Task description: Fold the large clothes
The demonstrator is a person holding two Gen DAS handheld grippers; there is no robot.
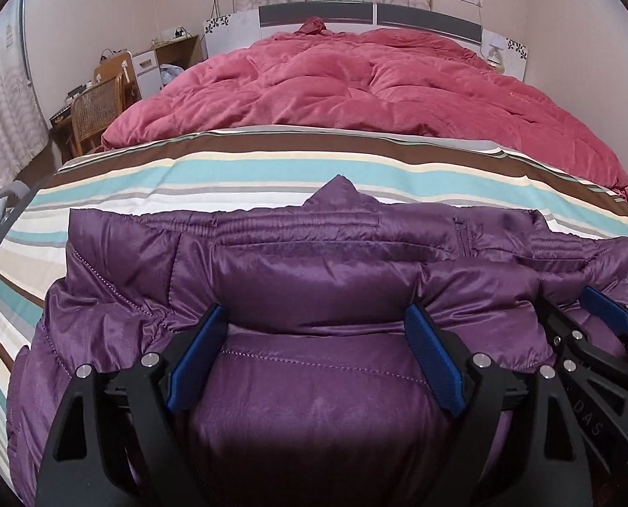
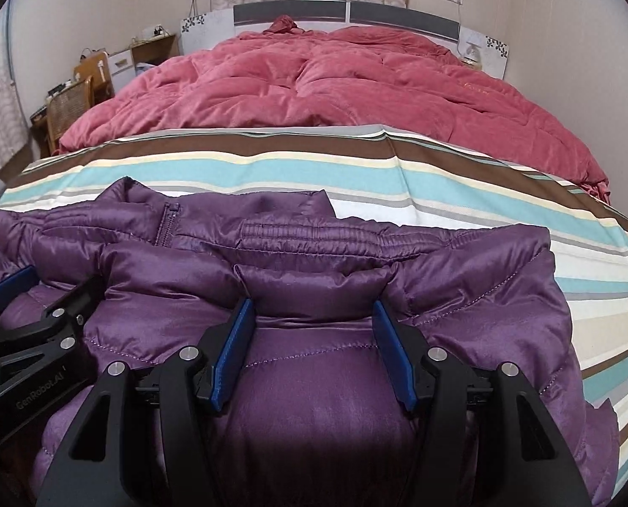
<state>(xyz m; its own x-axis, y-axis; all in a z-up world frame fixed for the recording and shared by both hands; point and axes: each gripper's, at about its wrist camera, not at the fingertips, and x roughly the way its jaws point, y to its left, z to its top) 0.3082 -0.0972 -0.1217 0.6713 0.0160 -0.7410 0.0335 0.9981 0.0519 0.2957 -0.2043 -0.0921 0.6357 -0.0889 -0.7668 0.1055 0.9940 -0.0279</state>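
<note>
Landmark: a purple puffer jacket [image 1: 314, 262] lies folded on a striped sheet [image 1: 187, 169], at the foot end of a bed.
Jacket position: its far folded edge, with a collar point and a short zip, faces a pink quilt [image 1: 356, 80] heaped beyond it toward the headboard. The near part bulges up under both cameras.
Left gripper [image 1: 314, 338]: over the jacket's near left half, pointing down at a slant. Its blue pads stand wide apart, with a padded ridge of jacket rising between them. The pads seem to rest against the cloth without pinching it.
Right gripper [image 2: 314, 329]: just beside the left one, over the jacket's near right half. Its pads are also apart, somewhat less widely, straddling the same ridge.
Step in hand: probably letting go after laying a fold, judging by two unclamped grippers on a doubled-over jacket.
Doing it well: lift both grippers straight off together so the slippery cloth is not dragged. Then press the puffy ridge flat, since the trapped air will likely spring the fold open.
</note>
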